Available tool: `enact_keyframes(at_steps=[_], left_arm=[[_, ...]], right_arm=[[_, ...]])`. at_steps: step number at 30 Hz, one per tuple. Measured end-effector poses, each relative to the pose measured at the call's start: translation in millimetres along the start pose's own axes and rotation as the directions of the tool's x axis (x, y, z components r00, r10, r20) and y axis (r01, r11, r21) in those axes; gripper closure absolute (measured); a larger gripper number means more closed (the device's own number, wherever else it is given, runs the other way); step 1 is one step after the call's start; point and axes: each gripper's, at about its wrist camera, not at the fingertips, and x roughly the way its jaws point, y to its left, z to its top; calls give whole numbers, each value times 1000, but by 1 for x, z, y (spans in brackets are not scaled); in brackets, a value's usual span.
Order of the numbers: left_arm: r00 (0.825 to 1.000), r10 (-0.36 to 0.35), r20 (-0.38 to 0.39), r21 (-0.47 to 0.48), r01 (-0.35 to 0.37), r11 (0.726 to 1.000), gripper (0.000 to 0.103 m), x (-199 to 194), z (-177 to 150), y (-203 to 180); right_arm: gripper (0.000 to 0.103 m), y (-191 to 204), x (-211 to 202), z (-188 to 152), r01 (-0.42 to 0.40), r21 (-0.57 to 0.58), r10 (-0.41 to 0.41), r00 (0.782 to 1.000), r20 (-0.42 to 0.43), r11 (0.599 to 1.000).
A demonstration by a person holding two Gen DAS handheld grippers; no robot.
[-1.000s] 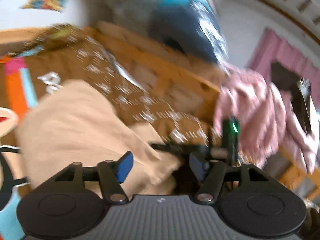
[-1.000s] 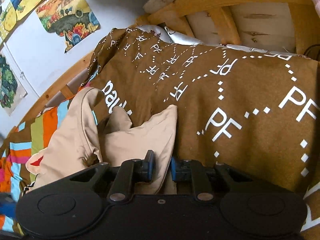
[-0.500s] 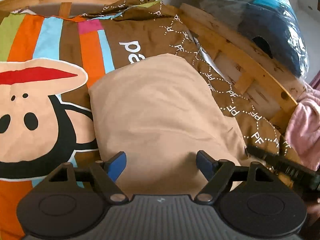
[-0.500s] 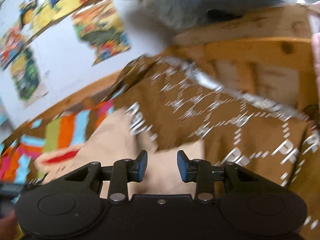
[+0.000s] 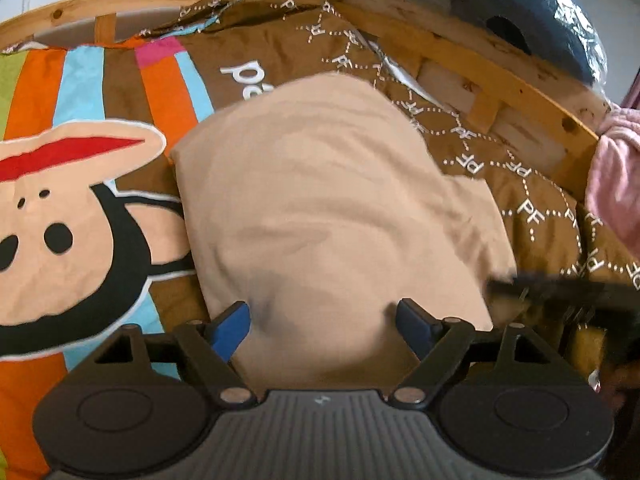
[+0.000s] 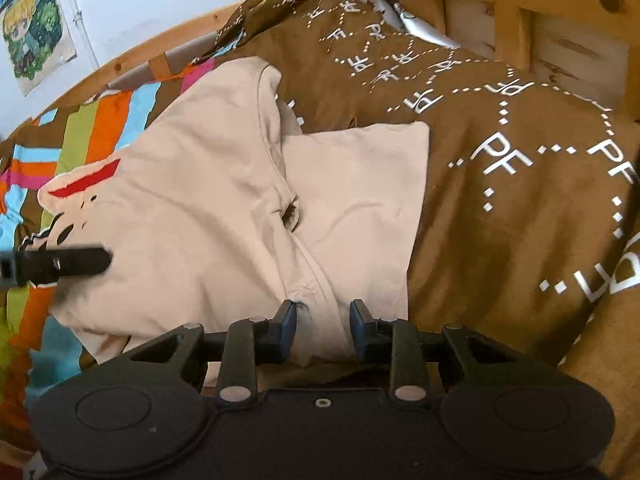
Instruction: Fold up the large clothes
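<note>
Right now my left gripper [image 5: 322,326] hangs over the near end of the beige garment [image 5: 332,208], its two blue fingertips [image 5: 230,326] spread wide with the cloth between them but not pinched. My right gripper [image 6: 323,330] sits at the near hem in its own view, its jaws parted to a moderate gap on either side of a seam; I grip nothing with it.

Room to move is bounded by the wooden bed frame [image 5: 480,68], which curves along the far side and the right. A pink blanket [image 5: 616,176] hangs at the right edge of the left view, and a plastic-wrapped dark bundle [image 5: 540,12] sits above the frame. To the left, the striped cartoon bedspread [image 5: 80,184] lies flat and open. The brown "PF" patterned cover [image 6: 520,200] rises in a mound to the right of the garment.

One garment lies on the bed, roughly in the middle, partly on the bedspread and partly on the brown cover. From the left view it reads as a smooth, softly wrinkled bundle. From the right view I see a seam running toward me and one flat panel [image 6: 360,184] spread out to the right onto the brown cover.

Two grippers, one garment; posters [image 6: 32,32] hang on the wall behind.
</note>
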Motion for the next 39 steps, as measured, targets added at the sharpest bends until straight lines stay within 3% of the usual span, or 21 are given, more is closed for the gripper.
enact_keyframes(at_steps=[3, 7, 11, 16, 20, 24, 27, 34, 39], left_arm=[[1000, -24, -9, -25, 23, 999, 17, 2, -2, 6], [999, -41, -16, -37, 41, 998, 16, 4, -1, 10], [999, -50, -6, -34, 50, 998, 16, 3, -4, 12], [997, -69, -18, -57, 68, 996, 15, 6, -3, 18], [996, -78, -34, -62, 76, 995, 15, 9, 0, 20], [996, -80, -39, -53, 78, 996, 15, 10, 1, 20], [996, -74, -41, -55, 72, 996, 14, 13, 3, 21], [997, -60, -38, -61, 58, 996, 13, 10, -2, 20], [997, -69, -37, -76, 66, 995, 13, 10, -3, 22]], right_arm=[[70, 4, -17, 10, 13, -20, -11, 997, 83, 1000], [70, 15, -29, 50, -39, -83, 57, 974, 219, 996], [70, 41, -4, 107, -131, -217, 181, 956, 231, 967], [71, 85, 60, 148, -179, -382, 239, 964, 118, 907], [70, 88, 106, 145, -182, -347, 206, 978, 34, 920], [72, 67, 130, 129, -243, -221, 255, 966, 30, 945], [72, 61, 135, 124, -258, -197, 271, 962, 40, 946], [69, 66, 120, 118, -183, -222, 206, 975, 86, 958], [68, 47, 66, 97, -138, -175, 165, 975, 152, 975]])
